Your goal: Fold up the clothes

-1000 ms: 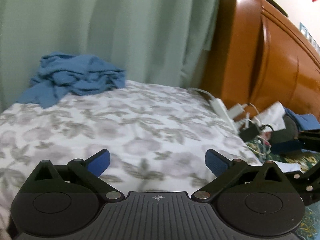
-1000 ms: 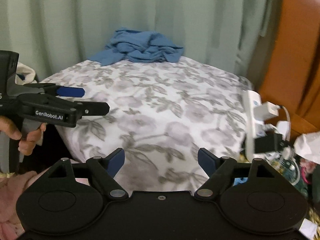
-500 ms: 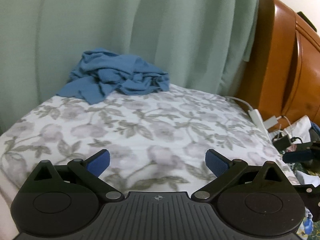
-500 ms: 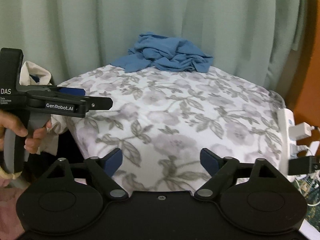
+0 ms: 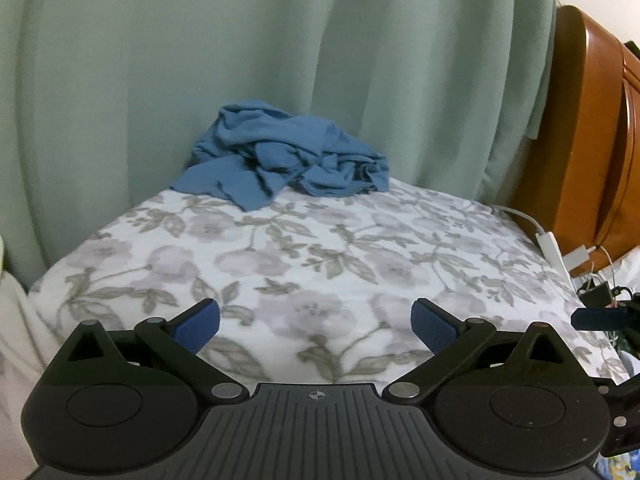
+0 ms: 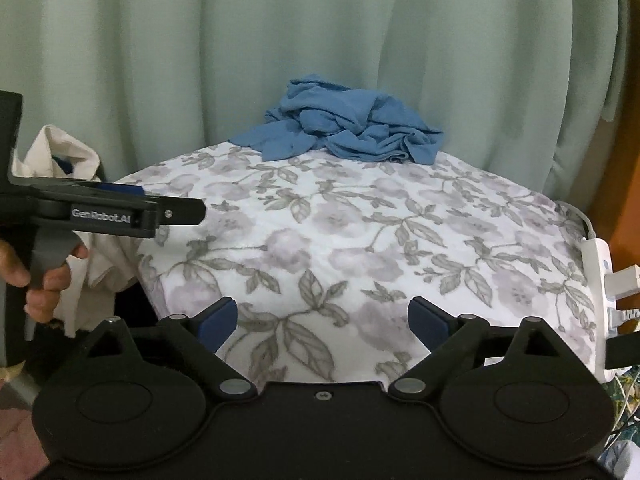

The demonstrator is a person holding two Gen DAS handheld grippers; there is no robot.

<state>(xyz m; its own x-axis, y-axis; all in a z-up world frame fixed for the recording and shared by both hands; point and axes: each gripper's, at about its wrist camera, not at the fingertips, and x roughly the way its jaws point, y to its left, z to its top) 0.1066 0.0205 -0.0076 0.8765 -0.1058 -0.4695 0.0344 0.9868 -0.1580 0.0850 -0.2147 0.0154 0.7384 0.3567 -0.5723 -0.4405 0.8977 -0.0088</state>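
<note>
Blue garment (image 5: pixel 288 156) lies crumpled at bed's (image 5: pixel 320 256) far edge by curtain; left tongs (image 5: pixel 316 326) and right tongs (image 6: pixel 320 324) both spread, empty, well short; risk: pinching several bunched layers together.

Crumpled matt blue cloth (image 5: pixel 288 156), glossy wood headboard (image 5: pixel 592 136)

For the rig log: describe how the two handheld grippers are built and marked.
Both are matte black. The left gripper and right gripper each have two round pivot discs, angled link arms with silver rivets, and blue textured pads. The left's base is ribbed with a crosshair mark. Seen side-on from the right wrist camera, it reads "GenRobot.AI" in white, above a grey trigger.
</note>
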